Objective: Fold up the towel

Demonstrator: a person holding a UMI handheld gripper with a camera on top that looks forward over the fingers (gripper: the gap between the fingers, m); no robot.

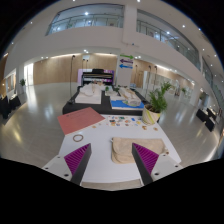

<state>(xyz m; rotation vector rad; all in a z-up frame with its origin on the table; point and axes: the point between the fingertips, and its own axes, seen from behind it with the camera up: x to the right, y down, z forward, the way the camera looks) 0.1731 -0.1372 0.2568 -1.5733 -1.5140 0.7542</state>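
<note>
Towel (123, 150): soft beige cloth, crumpled. Table (100, 140): smooth matt white. Floor (45, 105): glossy, reflective.

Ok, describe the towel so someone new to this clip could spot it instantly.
Start at the white table in the large hall. Near its front edge, between the open gripper's fingers, lies the crumpled beige cloth towel. Unlike the flat pink sheet behind it, it is bunched and soft.

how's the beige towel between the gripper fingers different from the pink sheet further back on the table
The beige towel is bunched and rumpled, lying between the open gripper fingers; the pink sheet lies flat and smooth, beyond the fingers to their left. The towel is pale tan and looks smaller; the sheet is salmon pink and looks larger. Both rest on the white table.
</note>
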